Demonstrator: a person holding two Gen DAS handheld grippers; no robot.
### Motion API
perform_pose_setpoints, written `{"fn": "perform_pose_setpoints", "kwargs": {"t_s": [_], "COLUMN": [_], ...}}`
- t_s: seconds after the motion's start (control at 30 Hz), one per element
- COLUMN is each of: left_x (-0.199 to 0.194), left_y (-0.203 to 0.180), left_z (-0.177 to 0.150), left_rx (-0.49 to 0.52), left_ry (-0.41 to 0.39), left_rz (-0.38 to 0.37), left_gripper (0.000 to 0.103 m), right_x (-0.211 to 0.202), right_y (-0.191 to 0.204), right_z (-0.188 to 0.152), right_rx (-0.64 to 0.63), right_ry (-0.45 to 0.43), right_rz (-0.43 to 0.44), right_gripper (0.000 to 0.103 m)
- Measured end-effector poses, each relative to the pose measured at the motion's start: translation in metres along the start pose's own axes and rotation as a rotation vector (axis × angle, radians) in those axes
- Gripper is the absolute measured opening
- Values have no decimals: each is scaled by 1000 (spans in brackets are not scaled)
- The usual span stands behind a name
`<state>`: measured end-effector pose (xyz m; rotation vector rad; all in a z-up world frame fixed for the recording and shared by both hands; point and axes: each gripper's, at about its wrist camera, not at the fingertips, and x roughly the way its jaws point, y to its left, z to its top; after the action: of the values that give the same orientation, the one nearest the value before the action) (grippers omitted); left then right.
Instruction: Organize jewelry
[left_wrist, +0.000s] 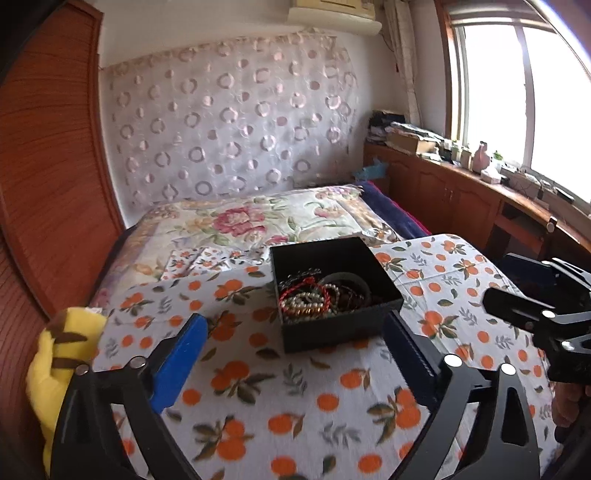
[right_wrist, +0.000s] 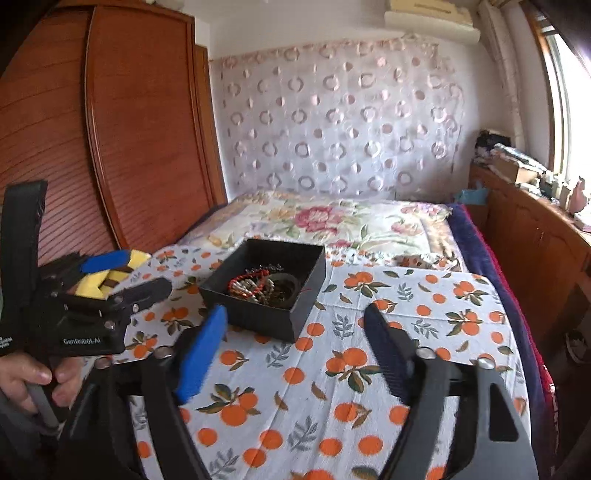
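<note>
A black open box (left_wrist: 325, 334) stands on the orange-print cloth (left_wrist: 266, 387); it holds a tangle of jewelry (left_wrist: 314, 299): pearl strands, a red cord bracelet, dark beads and a pale bangle. My left gripper (left_wrist: 295, 328) is open and empty, its blue fingers just short of the box's near wall. In the right wrist view the box (right_wrist: 266, 317) with the jewelry (right_wrist: 258, 286) sits ahead and to the left. My right gripper (right_wrist: 295, 325) is open and empty, just short of the box. The left gripper's body (right_wrist: 88, 314) shows at the left there.
The cloth-covered table (right_wrist: 406, 302) stands against a bed with a floral quilt (left_wrist: 258, 218). A yellow plush toy (left_wrist: 62, 365) lies at the table's left edge. A wooden wardrobe (right_wrist: 110, 129) is to the left, a cluttered wooden cabinet (left_wrist: 461, 184) under the window to the right.
</note>
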<state>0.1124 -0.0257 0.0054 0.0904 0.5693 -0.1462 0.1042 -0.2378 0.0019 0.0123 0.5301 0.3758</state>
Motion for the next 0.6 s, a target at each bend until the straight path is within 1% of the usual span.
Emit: {"fn": "perform_pose_setpoints", "kwargs": {"t_s": [0.07, 0.1, 0.23, 0.37, 0.47, 0.6], "left_x": [-12, -17, -37, -53, -58, -63], "left_y": [2, 3, 8, 14, 17, 14], "left_z": [-6, -9, -22, -31, -36, -40], "left_rx": [-5, -8, -22, -41, -58, -46], "left_ry": [-10, -12, -19, -29, -22, -27], "left_rz": [13, 32, 58, 85, 86, 88], "left_gripper": [95, 95, 95, 95, 95, 95], "right_x": [-12, -16, -33, -40, -42, -40], "right_y": [2, 5, 14, 15, 16, 14], "right_z": [-3, -4, -12, -19, -24, -29], "right_rx": [11, 15, 18, 41, 45, 52], "right_ry": [-19, -26, -50, -46, -46, -42], "right_rz": [4, 6, -31, -72, -87, -106], "right_gripper": [89, 91, 101, 101, 101, 101]}}
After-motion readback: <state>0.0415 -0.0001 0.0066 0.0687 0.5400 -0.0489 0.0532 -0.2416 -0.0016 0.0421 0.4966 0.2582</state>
